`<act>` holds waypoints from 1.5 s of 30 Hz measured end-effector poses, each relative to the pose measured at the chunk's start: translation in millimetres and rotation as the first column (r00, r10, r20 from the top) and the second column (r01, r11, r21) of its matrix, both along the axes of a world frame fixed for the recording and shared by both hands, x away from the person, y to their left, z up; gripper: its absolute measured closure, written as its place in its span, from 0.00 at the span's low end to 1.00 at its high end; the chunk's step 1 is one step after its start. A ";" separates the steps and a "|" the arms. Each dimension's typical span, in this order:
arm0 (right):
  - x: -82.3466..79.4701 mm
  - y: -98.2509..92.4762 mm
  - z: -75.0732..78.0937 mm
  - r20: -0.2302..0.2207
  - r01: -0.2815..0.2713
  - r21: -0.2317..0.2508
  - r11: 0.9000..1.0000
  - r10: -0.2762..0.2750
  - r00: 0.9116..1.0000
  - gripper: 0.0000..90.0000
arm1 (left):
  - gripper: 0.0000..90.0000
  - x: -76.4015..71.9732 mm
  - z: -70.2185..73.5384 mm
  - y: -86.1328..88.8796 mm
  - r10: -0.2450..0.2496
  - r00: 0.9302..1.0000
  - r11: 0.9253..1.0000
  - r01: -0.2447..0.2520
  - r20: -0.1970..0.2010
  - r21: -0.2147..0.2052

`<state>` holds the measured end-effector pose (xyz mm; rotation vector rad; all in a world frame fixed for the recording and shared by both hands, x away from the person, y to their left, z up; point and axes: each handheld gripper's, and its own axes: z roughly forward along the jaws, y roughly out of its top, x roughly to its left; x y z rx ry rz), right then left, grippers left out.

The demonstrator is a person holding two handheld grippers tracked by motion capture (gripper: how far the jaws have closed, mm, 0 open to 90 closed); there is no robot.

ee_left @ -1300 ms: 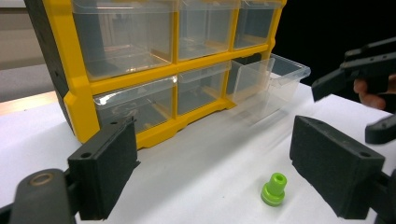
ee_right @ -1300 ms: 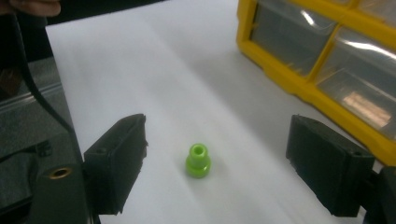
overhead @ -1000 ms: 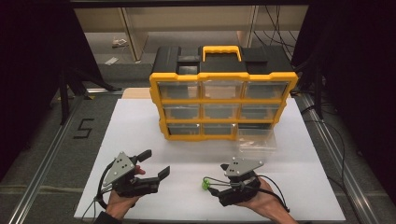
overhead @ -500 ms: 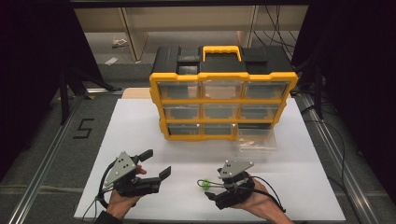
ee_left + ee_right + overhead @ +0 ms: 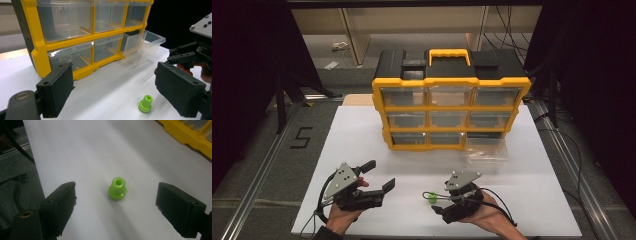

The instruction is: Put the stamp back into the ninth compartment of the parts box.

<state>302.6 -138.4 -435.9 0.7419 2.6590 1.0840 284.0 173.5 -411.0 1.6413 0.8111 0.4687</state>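
Observation:
A small green plastic piece (image 5: 430,197) (image 5: 145,103) (image 5: 117,189) stands upright on the white board. My right gripper (image 5: 433,202) (image 5: 116,195) lies low on the board and points left at it. Its jaws are open, and the piece sits in the gap between them, touching neither pad. My left gripper (image 5: 379,175) (image 5: 113,75) is held to the left of the piece, open and empty, facing the organizer. The right gripper's body (image 5: 190,55) appears at the right of the left gripper view.
A yellow and black organizer (image 5: 451,112) (image 5: 75,37) (image 5: 195,132) with clear drawers stands at the back of the white board (image 5: 362,135). One clear drawer (image 5: 486,150) (image 5: 143,45) sits on the board by its lower right corner. The board's edge (image 5: 32,157) is close behind the piece.
My right gripper has edged left, closer to the green piece. The left gripper and the piece have stayed where they were.

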 end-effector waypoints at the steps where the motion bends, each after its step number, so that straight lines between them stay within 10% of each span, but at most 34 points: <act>1: 1.0 1.0 -0.8 0.001 -0.003 -0.003 1.000 0.003 1.000 0.19 | 0.17 -0.3 0.1 -0.3 0.000 1.000 1.000 0.000 0.001 0.000; 24: 17.4 24.2 -22.0 -0.067 -0.044 -0.115 0.992 0.036 0.997 0.26 | 0.17 -3.0 0.3 0.7 -0.006 1.000 1.000 0.006 0.008 0.010; 45: 33.3 33.4 -36.3 -0.132 -0.044 -0.178 0.983 0.020 0.991 0.52 | 0.17 -2.9 0.6 1.9 -0.008 1.000 1.000 0.008 0.009 0.003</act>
